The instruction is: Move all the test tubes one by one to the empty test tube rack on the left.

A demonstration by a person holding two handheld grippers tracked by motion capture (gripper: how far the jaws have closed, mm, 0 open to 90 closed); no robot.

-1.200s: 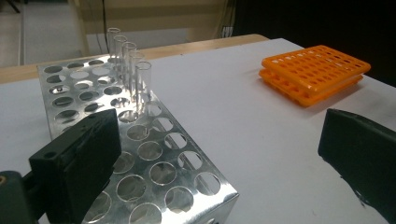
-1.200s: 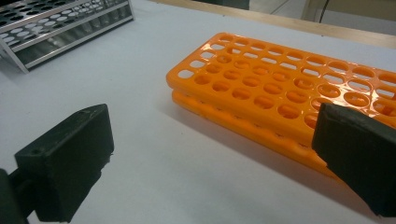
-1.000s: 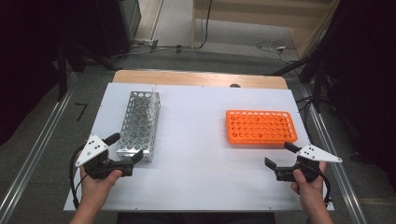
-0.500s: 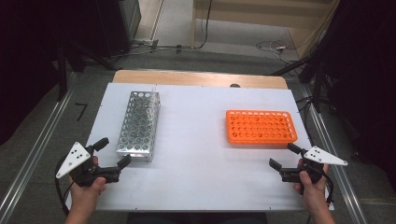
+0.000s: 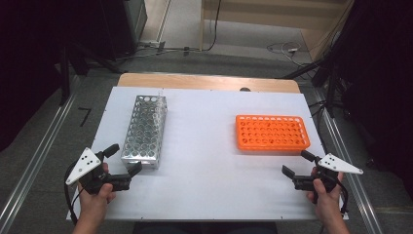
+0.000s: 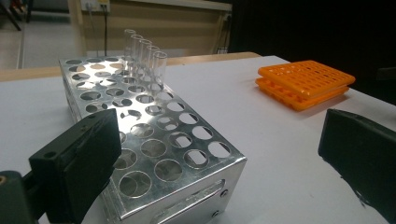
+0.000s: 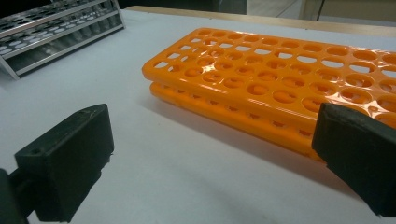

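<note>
Nearest to us, our left tool (image 5: 124,160) sits at the near left of the white surface (image 5: 204,146) with its jaws spread wide and nothing between them, the tips just beside the near end of the metal rack (image 5: 145,131). Our right tool (image 5: 296,163) waits at the near right, jaws likewise apart and empty, a little short of the orange rack (image 5: 272,132).

We judge that we are at the approach stage: neither tool has a hold on anything yet. In the left gripper view a row of clear test tubes (image 6: 142,56) stands upright in the far holes of the metal rack, mouths up. The next move likely calls for reaching over the empty holes to that far row and closing on one tube without knocking its neighbours.

The metal rack's long axis runs away from us, leaning slightly right. The orange rack lies crosswise, long axis left to right, well apart from it.
</note>
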